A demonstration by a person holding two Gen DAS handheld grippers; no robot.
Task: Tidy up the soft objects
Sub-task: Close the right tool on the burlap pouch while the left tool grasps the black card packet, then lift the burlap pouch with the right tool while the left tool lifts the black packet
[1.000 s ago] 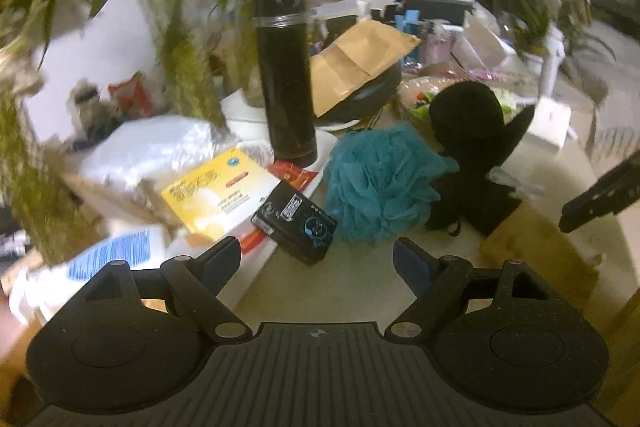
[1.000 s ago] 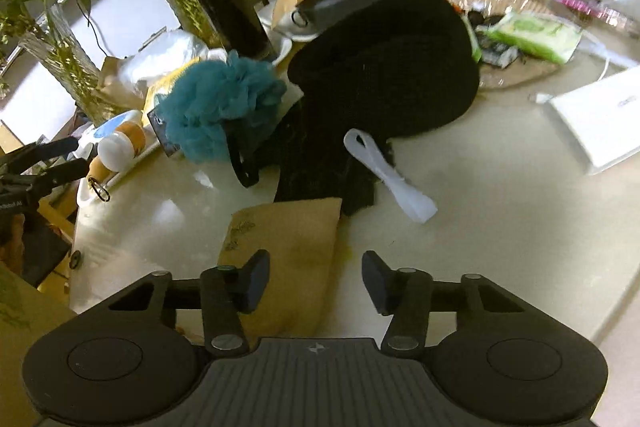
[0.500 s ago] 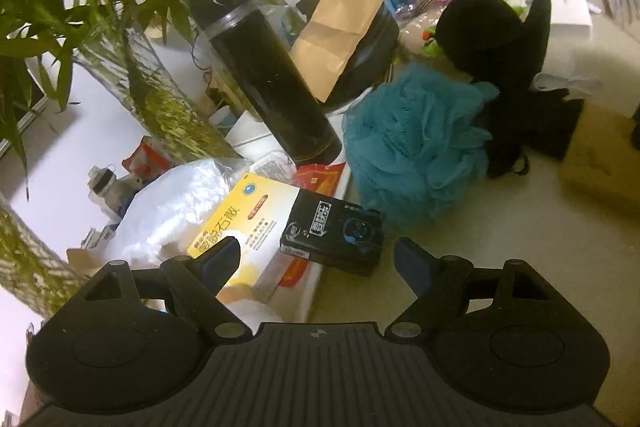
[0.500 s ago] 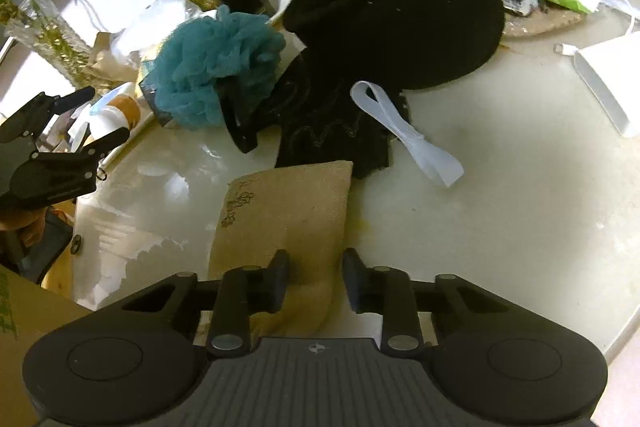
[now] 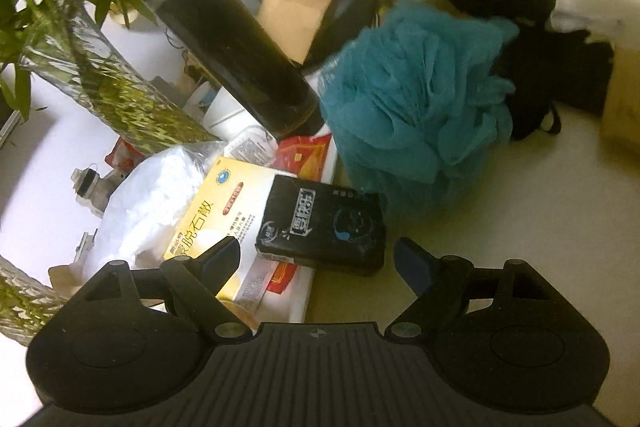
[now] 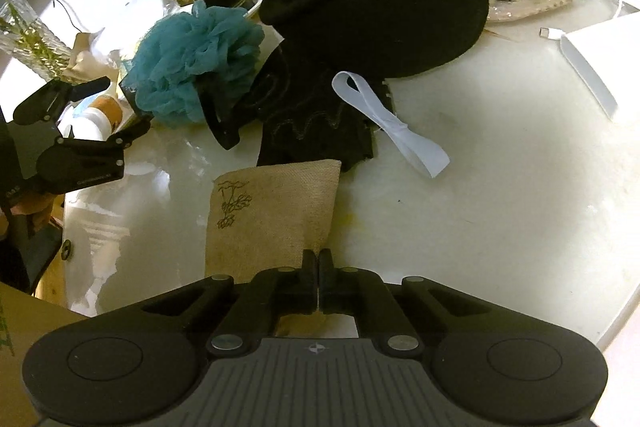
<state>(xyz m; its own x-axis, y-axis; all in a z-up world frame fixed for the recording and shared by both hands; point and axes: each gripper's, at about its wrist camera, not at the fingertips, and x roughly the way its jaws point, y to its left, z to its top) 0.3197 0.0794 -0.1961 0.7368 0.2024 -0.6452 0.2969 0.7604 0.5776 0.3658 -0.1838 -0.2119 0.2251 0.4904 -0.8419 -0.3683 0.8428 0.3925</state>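
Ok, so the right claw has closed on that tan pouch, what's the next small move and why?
Probably lift the right claw a little, straight up. It is shut on the near edge of the tan pouch, whose far edge lies against the black cloth, so a short lift should free it without dragging the cloth. The left claw is open by the teal bath pouf, holding nothing.

We see the pouch (image 6: 276, 211) nearest on the surface (image 6: 500, 211); behind it the glove (image 6: 316, 119); left of that the loofah (image 6: 196, 63); behind, the hat (image 6: 380, 3).
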